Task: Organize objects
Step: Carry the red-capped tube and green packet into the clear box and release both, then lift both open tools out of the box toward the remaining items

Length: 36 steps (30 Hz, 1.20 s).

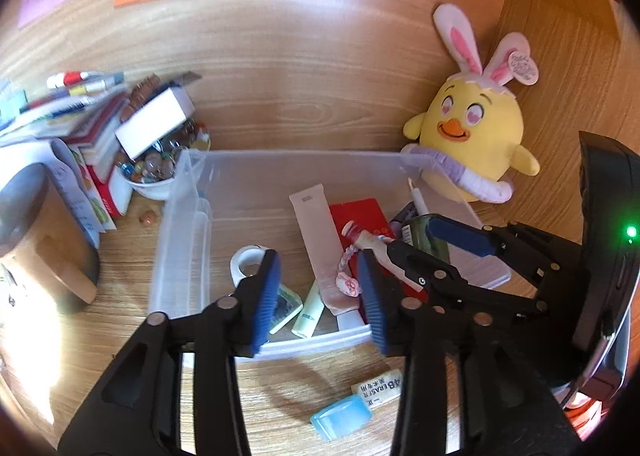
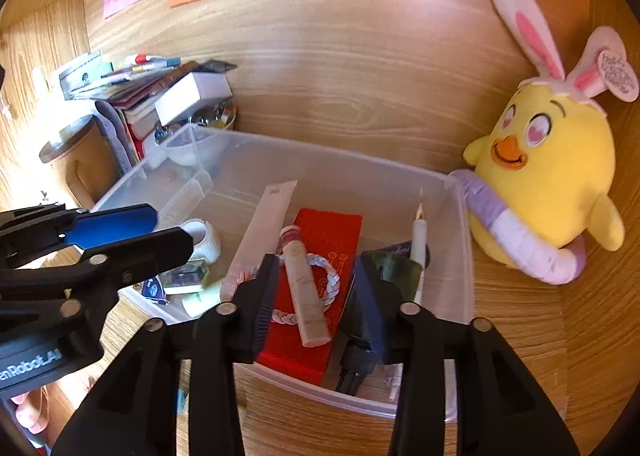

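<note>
A clear plastic bin (image 1: 280, 344) (image 2: 460, 240) sits on the wooden desk. In it lie a pink tube (image 1: 320, 240) (image 2: 264, 232), a red box (image 1: 360, 215) (image 2: 328, 240), a small cream bottle (image 2: 304, 296) with a braided cord, a tape roll (image 1: 248, 260) (image 2: 204, 240), a dark green bottle (image 2: 392, 268) and a white pen (image 2: 418, 244). My left gripper (image 1: 320, 296) is open and empty above the bin's near rim. My right gripper (image 2: 316, 296) is open and empty over the red box. A blue eraser (image 1: 340, 416) and a labelled eraser (image 1: 378, 390) lie on the desk in front.
A yellow chick plush (image 1: 472, 135) (image 2: 548, 175) leans on the back wall right of the bin. A bowl of marbles (image 1: 154, 171), a white box, stacked books and pens crowd the left. A brown round container (image 1: 40, 232) (image 2: 80, 159) stands further left.
</note>
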Each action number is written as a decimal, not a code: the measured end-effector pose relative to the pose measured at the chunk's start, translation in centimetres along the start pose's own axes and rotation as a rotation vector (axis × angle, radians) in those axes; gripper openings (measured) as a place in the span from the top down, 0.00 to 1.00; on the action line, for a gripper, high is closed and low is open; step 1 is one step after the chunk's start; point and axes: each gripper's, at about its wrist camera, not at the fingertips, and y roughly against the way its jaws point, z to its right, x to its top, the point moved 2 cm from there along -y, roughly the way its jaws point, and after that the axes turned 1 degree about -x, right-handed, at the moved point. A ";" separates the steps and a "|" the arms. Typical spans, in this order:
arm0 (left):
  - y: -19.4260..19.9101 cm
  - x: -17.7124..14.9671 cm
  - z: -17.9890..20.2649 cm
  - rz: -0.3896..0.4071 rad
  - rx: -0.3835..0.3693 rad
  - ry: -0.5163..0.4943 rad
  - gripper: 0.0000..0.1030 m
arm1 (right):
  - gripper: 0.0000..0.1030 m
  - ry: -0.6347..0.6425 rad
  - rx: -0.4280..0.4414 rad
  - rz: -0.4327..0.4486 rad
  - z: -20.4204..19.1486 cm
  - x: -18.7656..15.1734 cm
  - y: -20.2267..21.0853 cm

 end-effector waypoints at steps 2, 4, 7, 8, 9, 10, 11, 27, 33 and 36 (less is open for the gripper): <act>0.8 0.0 0.2 0.020 0.006 -0.009 0.51 | 0.55 -0.001 -0.006 0.013 0.1 0.1 0.7; 1.7 0.0 0.4 0.043 0.019 -0.021 0.44 | 0.47 -0.003 -0.013 0.027 0.2 0.1 1.5; 3.2 -0.2 0.6 0.081 0.044 -0.036 0.32 | 0.39 -0.004 -0.022 0.053 0.4 0.0 2.8; 3.6 -0.3 0.6 0.091 0.049 -0.040 0.29 | 0.37 -0.004 -0.024 0.059 0.5 -0.1 3.2; 3.9 -0.4 0.7 0.098 0.052 -0.043 0.27 | 0.34 -0.006 -0.025 0.064 0.6 -0.1 3.6; 4.3 -0.6 0.7 0.103 0.053 -0.045 0.26 | 0.32 -0.011 -0.024 0.073 0.7 -0.2 4.1; 4.5 -0.7 0.7 0.105 0.052 -0.046 0.23 | 0.31 -0.015 -0.021 0.078 0.8 -0.3 4.5; 4.2 -6.0 -1.3 -0.029 0.070 -0.008 0.05 | 0.21 -0.068 0.046 0.108 2.0 -3.7 9.3; 2.5 -8.3 -1.2 -0.117 0.047 -0.010 0.06 | 0.20 -0.036 0.058 0.061 0.9 -6.0 9.0; 1.6 -9.1 -0.6 -0.137 0.052 -0.031 0.06 | 0.20 -0.016 0.060 0.024 0.2 -7.1 8.3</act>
